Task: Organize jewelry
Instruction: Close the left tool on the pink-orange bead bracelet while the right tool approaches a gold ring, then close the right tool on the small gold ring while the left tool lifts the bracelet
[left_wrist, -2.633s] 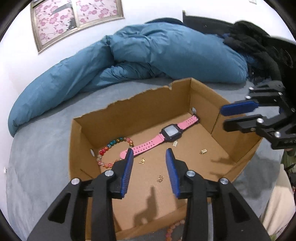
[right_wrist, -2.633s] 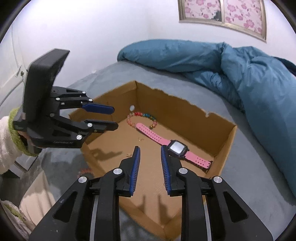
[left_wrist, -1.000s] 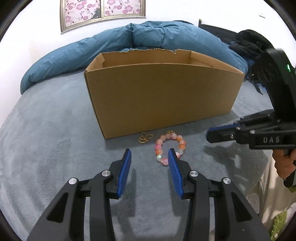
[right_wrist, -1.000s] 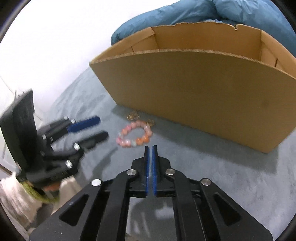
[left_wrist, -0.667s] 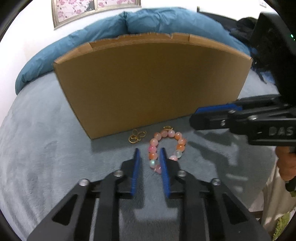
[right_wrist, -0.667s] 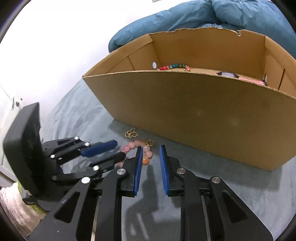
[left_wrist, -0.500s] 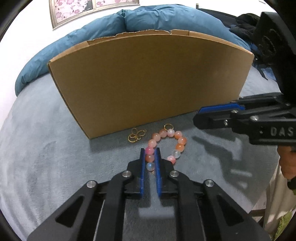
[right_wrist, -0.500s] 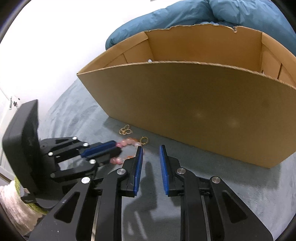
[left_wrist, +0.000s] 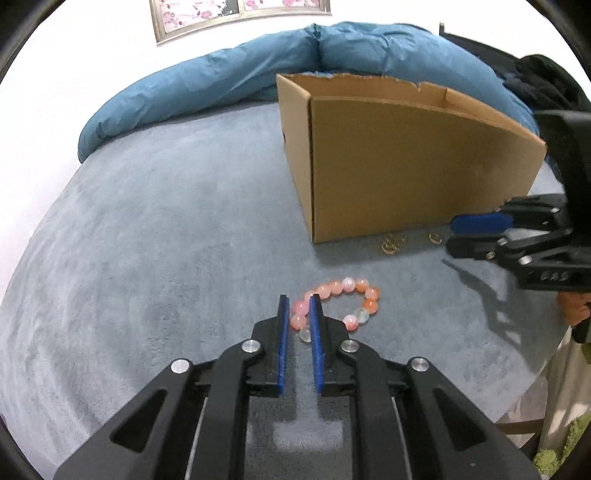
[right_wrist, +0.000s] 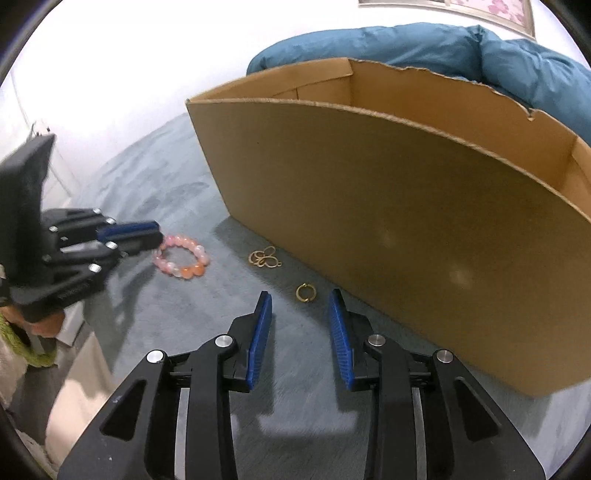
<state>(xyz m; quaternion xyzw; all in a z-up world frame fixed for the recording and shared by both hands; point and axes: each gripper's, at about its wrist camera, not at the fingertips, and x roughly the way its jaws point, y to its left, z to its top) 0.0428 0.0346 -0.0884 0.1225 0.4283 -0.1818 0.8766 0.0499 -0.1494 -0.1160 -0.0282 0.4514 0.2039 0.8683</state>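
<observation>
A pink and orange bead bracelet (left_wrist: 345, 301) lies on the grey bedspread, left of the cardboard box (left_wrist: 406, 166). My left gripper (left_wrist: 298, 317) is shut on the near side of the bracelet; it also shows in the right wrist view (right_wrist: 136, 236) with the bracelet (right_wrist: 183, 256) at its tips. My right gripper (right_wrist: 300, 314) is open, low over the bedspread, with a small gold ring (right_wrist: 306, 292) just ahead between its fingers. A gold butterfly-shaped piece (right_wrist: 265, 257) lies a little further left, near the box wall (right_wrist: 388, 229).
A blue duvet (left_wrist: 295, 62) is bunched behind the box. Dark clothing (left_wrist: 543, 81) lies at the far right. The bed's edge drops off at the right in the left wrist view (left_wrist: 554, 369). My right gripper also shows there (left_wrist: 476, 232).
My left gripper has pulled the bracelet left and away from the box, leaving the gold ring and butterfly piece behind. My right gripper has opened wider and come down to the ring.
</observation>
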